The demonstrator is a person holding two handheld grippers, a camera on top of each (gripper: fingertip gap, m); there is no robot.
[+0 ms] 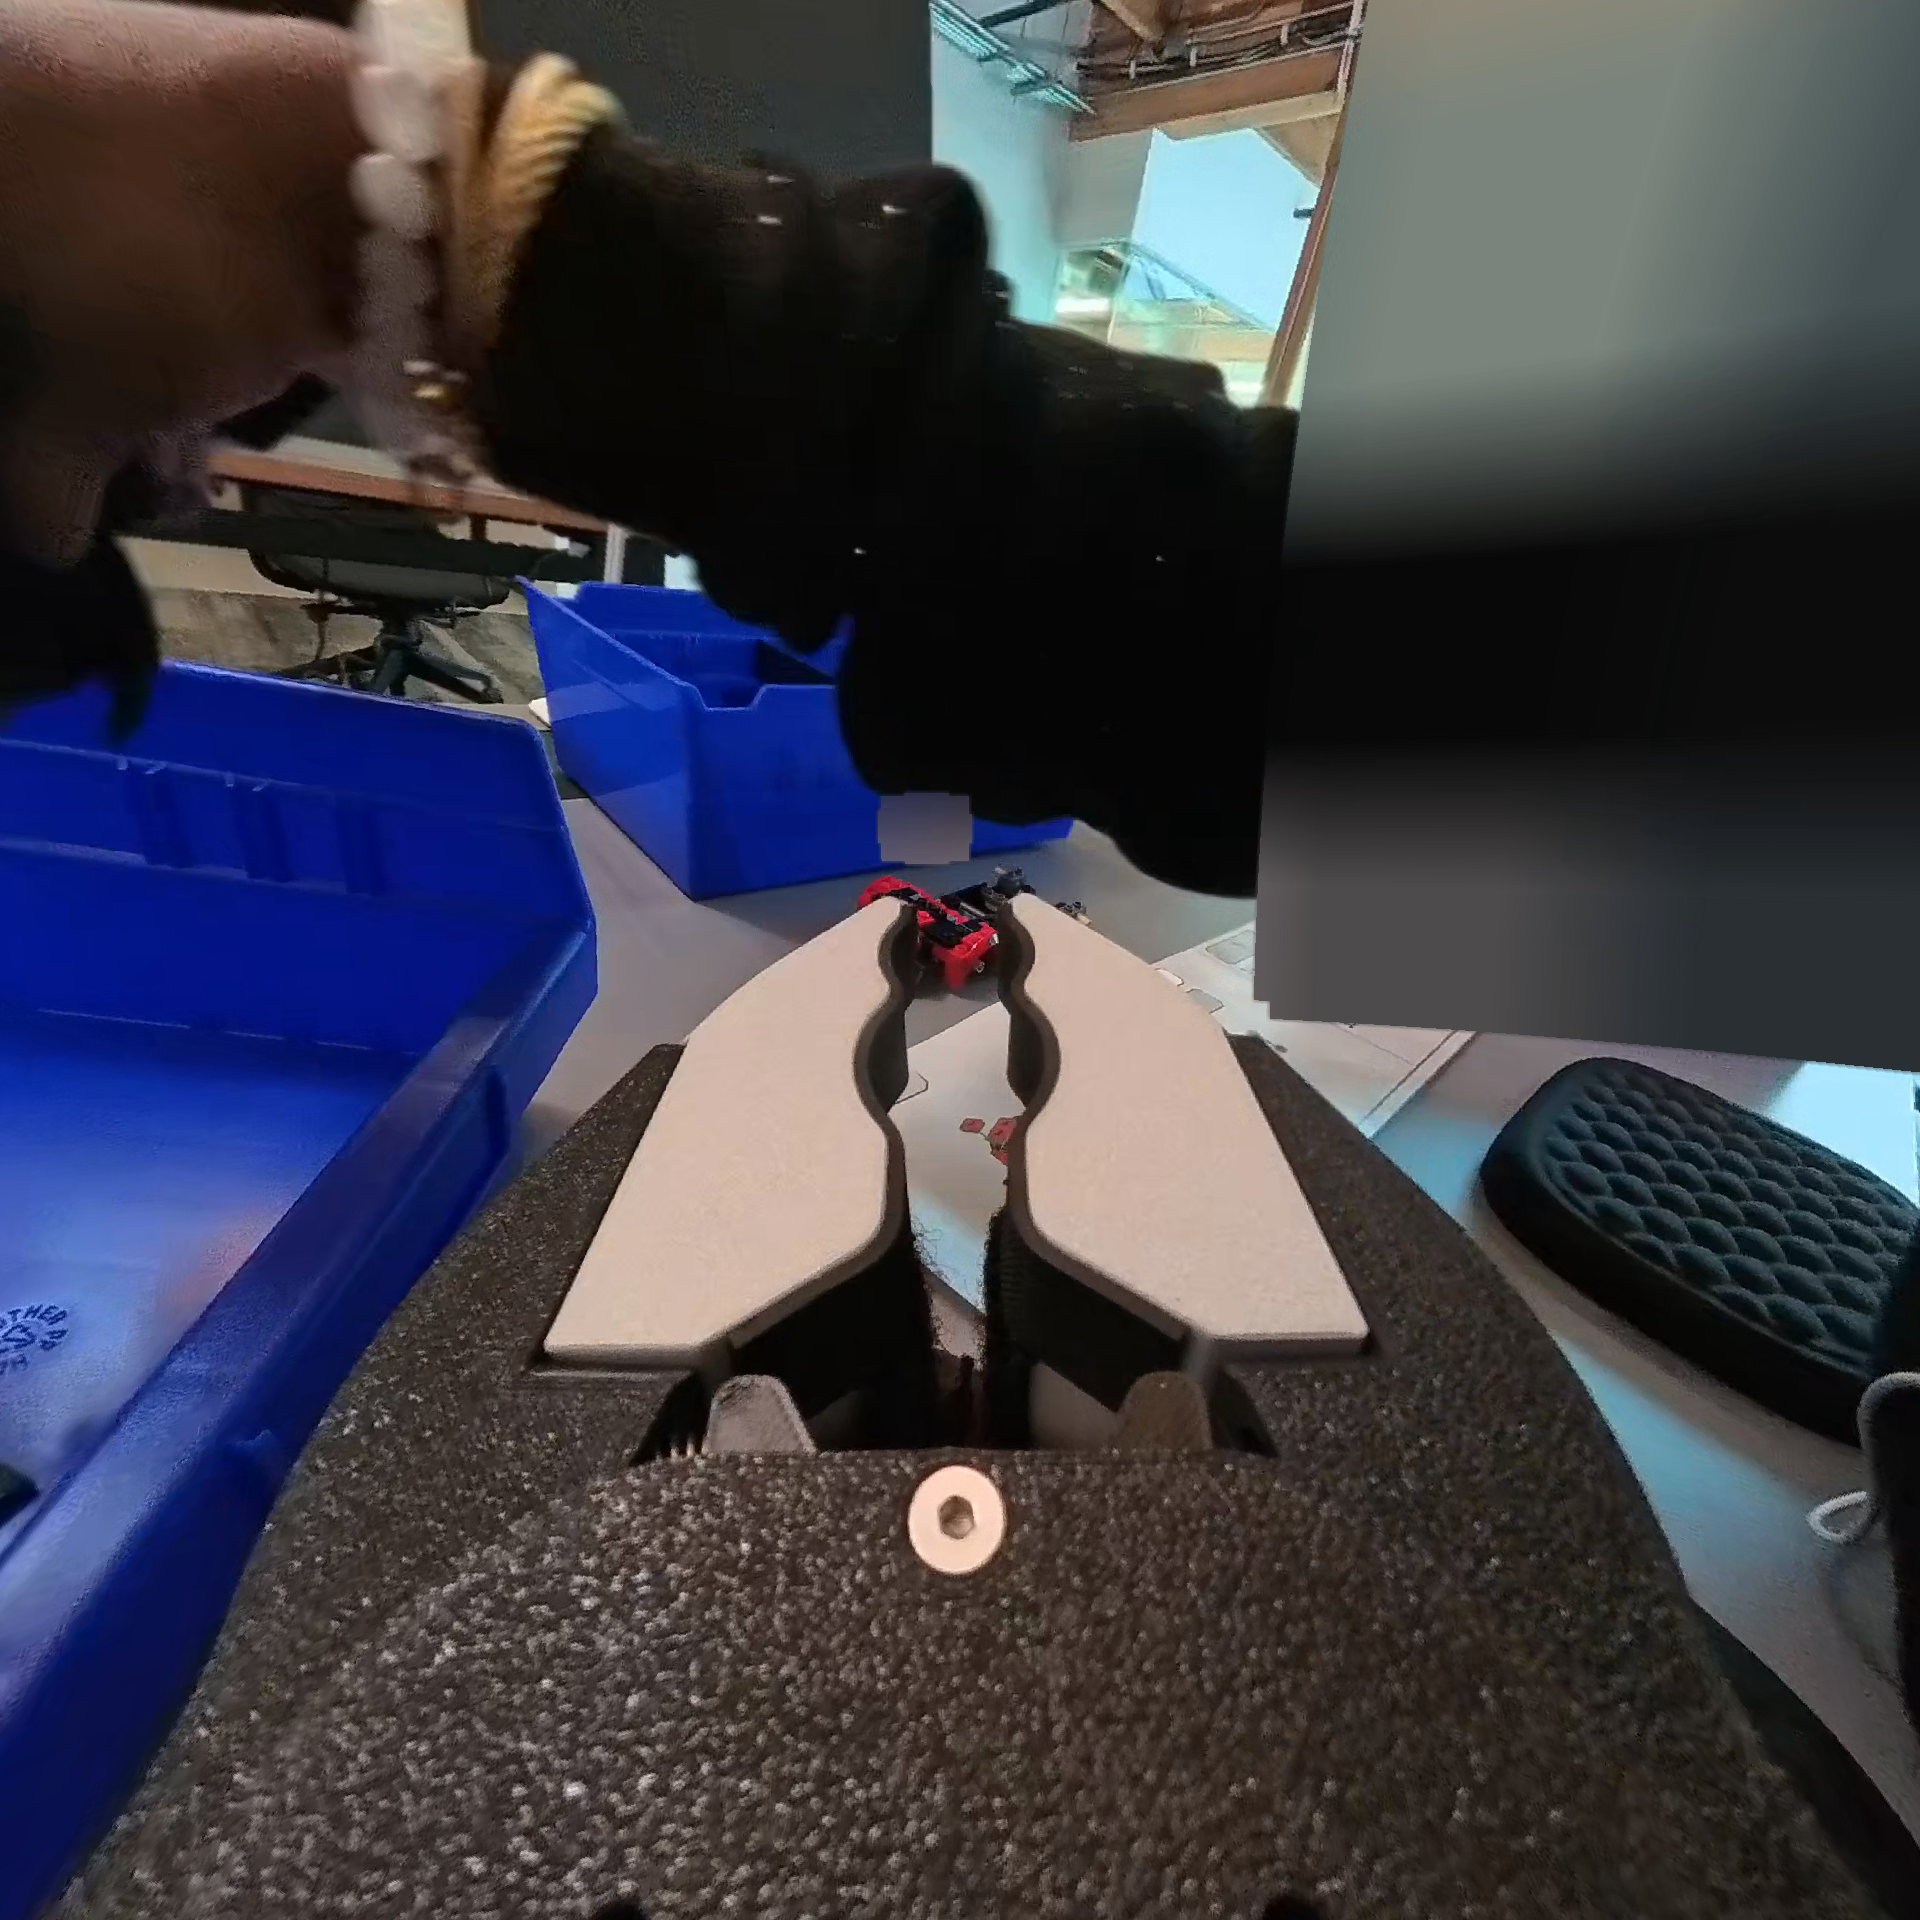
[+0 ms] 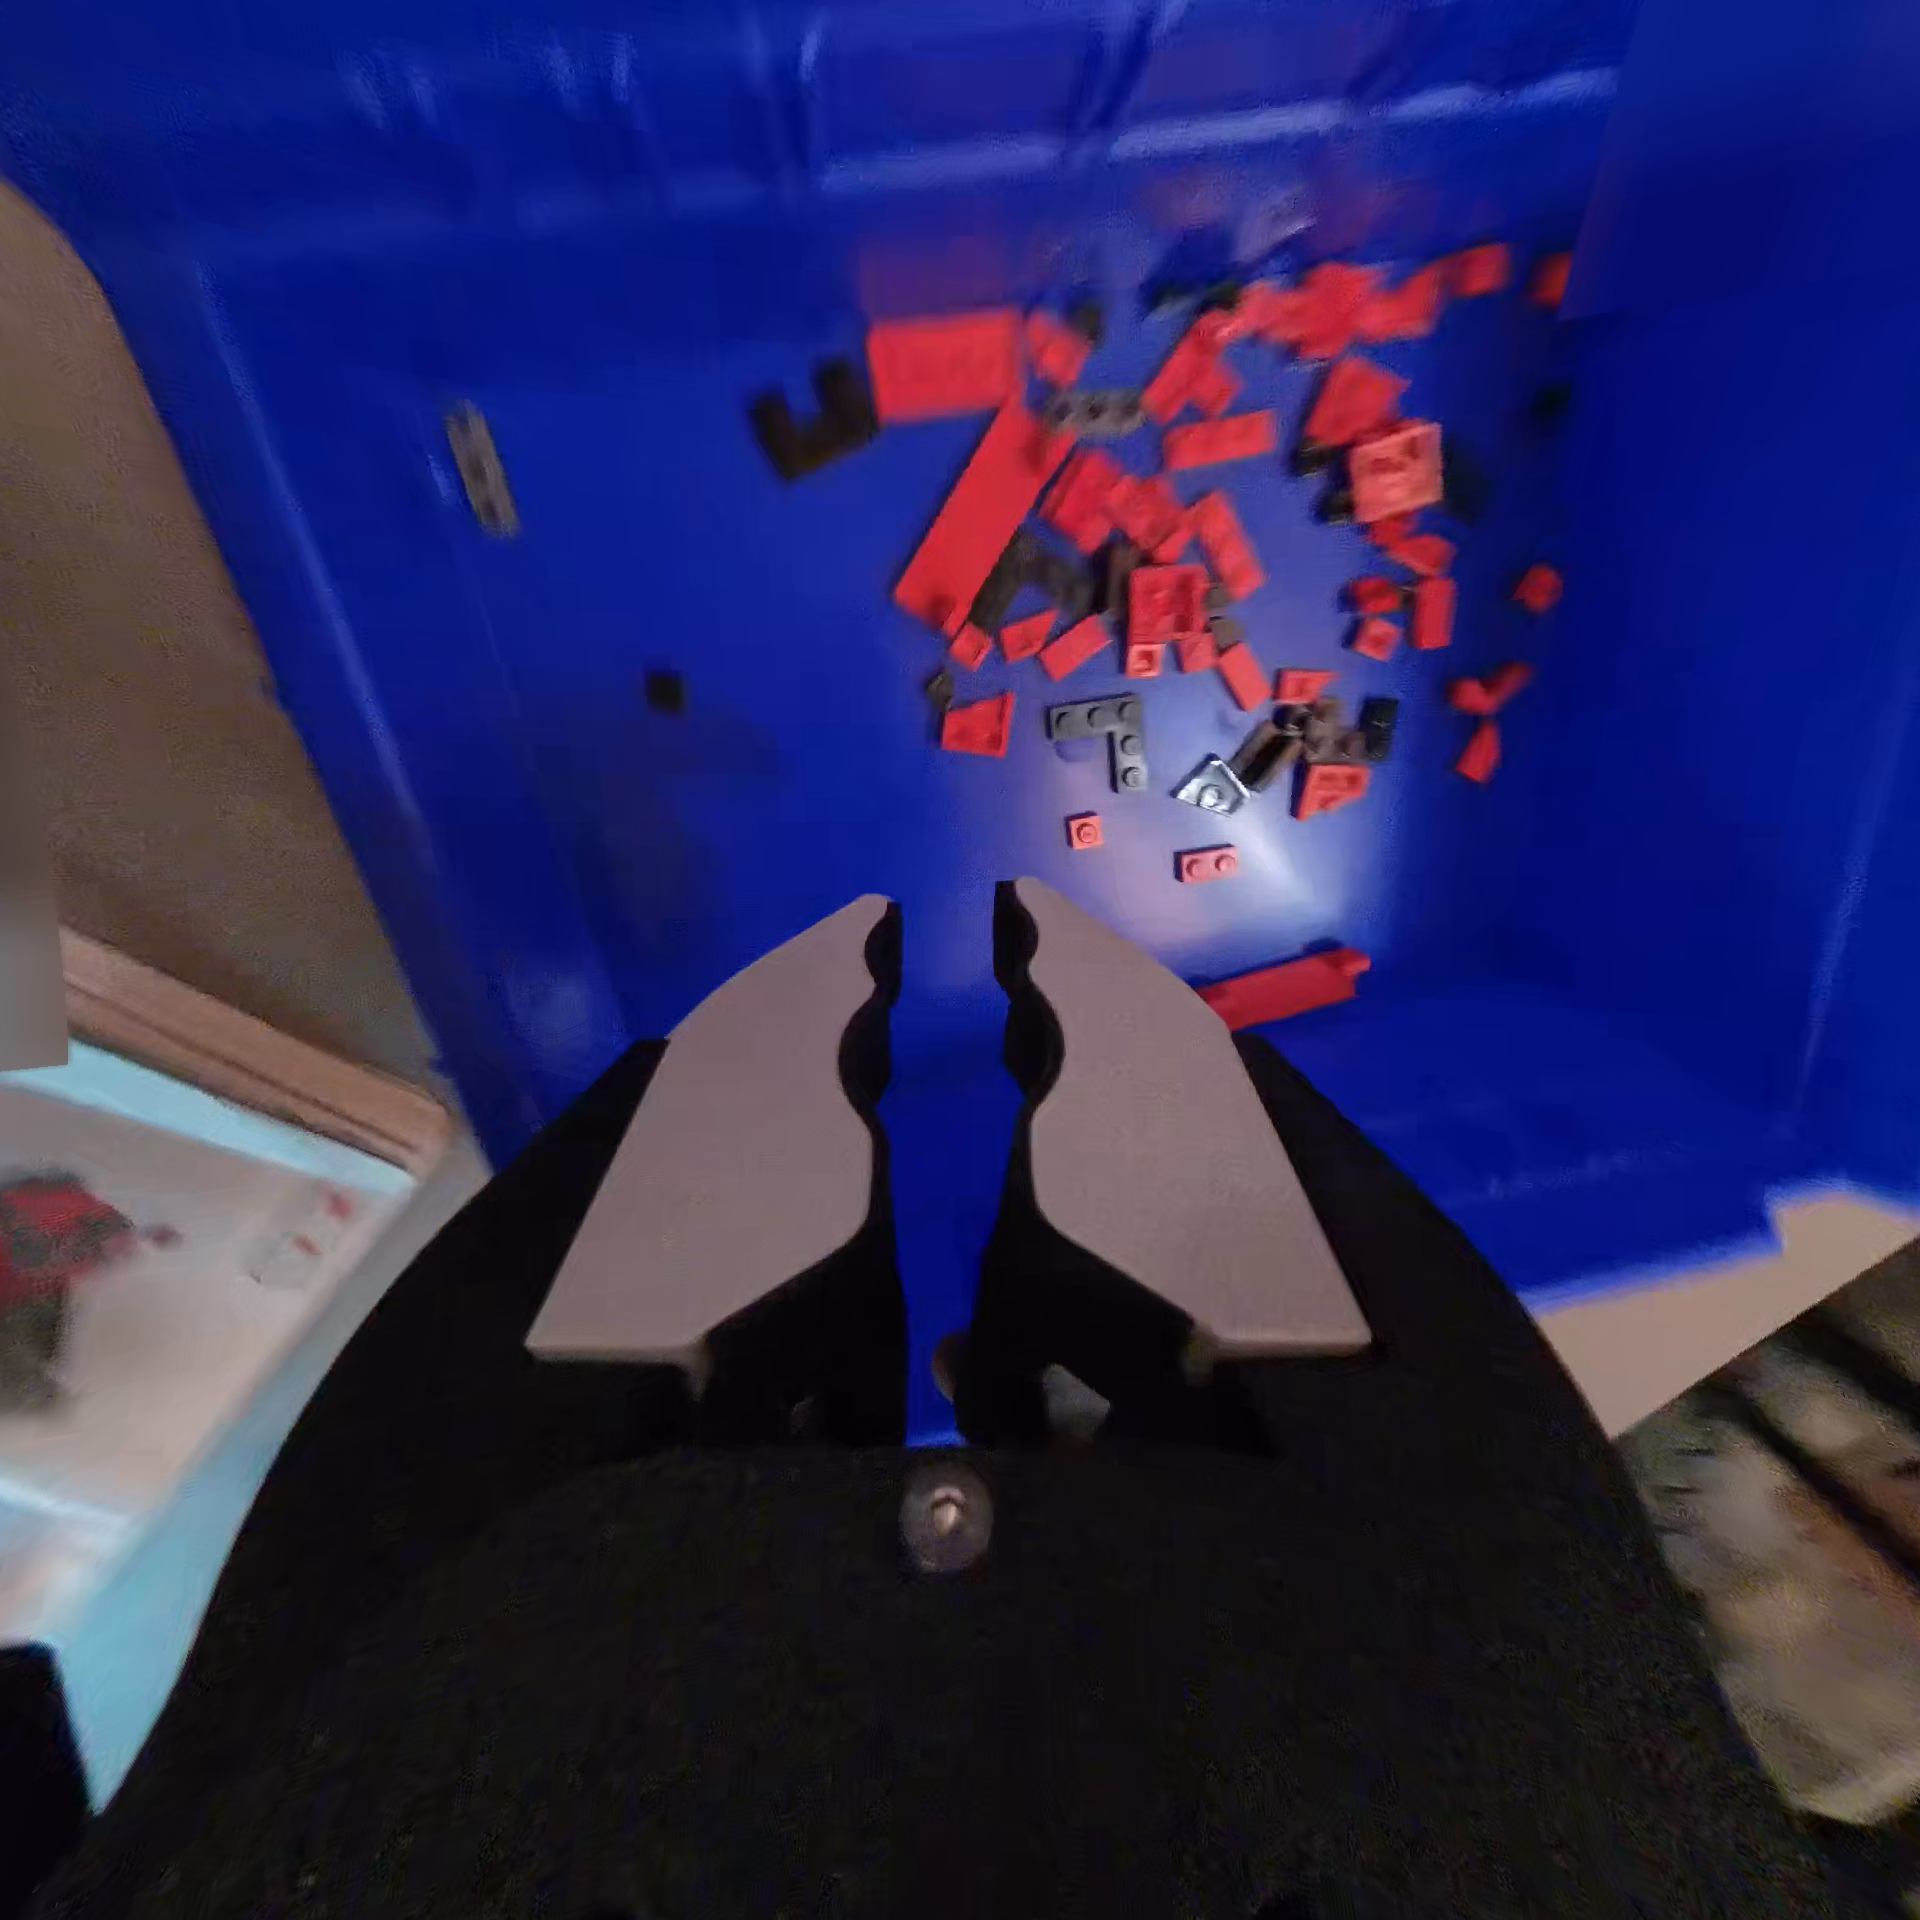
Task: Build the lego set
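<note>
A: How far along does the build look?

B: Early to middling, I'd judge. In the left wrist view a small red-and-black model (image 1: 951, 928) sits on the desk (image 1: 1714, 1538) at the centre of the frame, just past the tips of the left gripper (image 1: 954, 914). It's only a small assembly, and from here I can't tell what shape it's taking.

A: And what's left?

B: Plenty. The right wrist view looks down into a blue bin (image 2: 623, 623), and a heap of loose red and black bricks (image 2: 1174, 540) fills its upper right. A few lie apart lower down: a red single stud (image 2: 1084, 830), a red two-stud plate (image 2: 1206, 864), a black L-plate (image 2: 1101, 732), and a long red piece (image 2: 1283, 982) just right of the fingers.

A: Is either gripper carrying anything?

B: No. The right gripper (image 2: 945, 904) has its fingers slightly parted with nothing between them, hanging above the bin floor below the heap. The left fingers are also a little apart; the model shows in the gap but seems to lie beyond them, not pinched.

A: Anything else around?

B: An instruction sheet (image 1: 961, 1122) under the left gripper, a second bin (image 1: 717, 748) in the upper middle, a black padded rest (image 1: 1704, 1236) at the right, and a dark sleeve (image 1: 935, 520) crossing the top.

A: So the next step?

B: Likely picking a brick from the bin.
</note>
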